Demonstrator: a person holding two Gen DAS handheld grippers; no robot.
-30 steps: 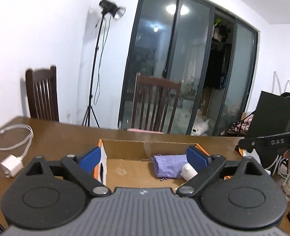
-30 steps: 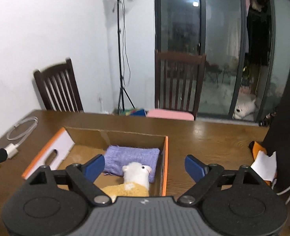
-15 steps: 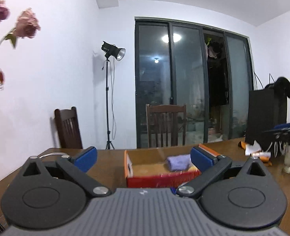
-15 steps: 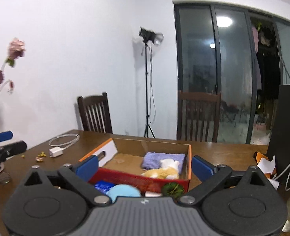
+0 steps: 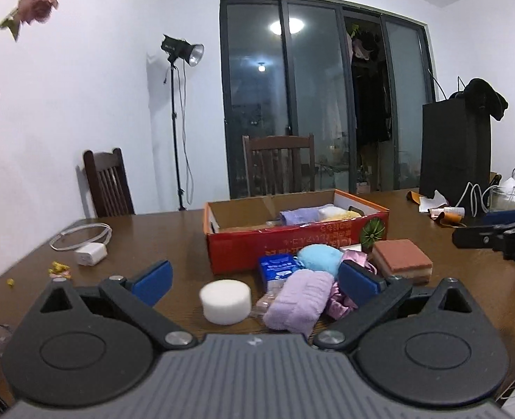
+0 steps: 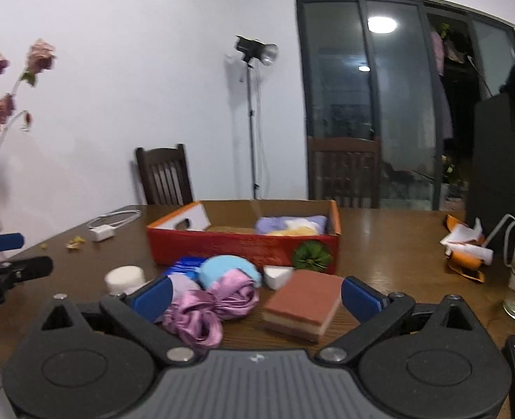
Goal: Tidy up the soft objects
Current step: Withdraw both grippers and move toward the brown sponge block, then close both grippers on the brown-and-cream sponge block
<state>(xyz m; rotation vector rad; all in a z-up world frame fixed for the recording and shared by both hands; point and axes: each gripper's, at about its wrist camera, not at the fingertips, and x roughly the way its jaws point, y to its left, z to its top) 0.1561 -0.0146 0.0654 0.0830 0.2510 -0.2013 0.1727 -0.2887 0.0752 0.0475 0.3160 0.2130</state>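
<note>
Both the left gripper [image 5: 254,281] and right gripper [image 6: 255,295] were spread wide, grasping nothing. In front of the red box [image 6: 243,244], the brown sponge [image 6: 301,305] looked light and squashy, best pinched across its flat sides.

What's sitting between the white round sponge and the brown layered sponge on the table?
In the left wrist view, a rolled lilac towel and crumpled pink satin cloth lie between the white round sponge and the brown layered sponge.
</note>
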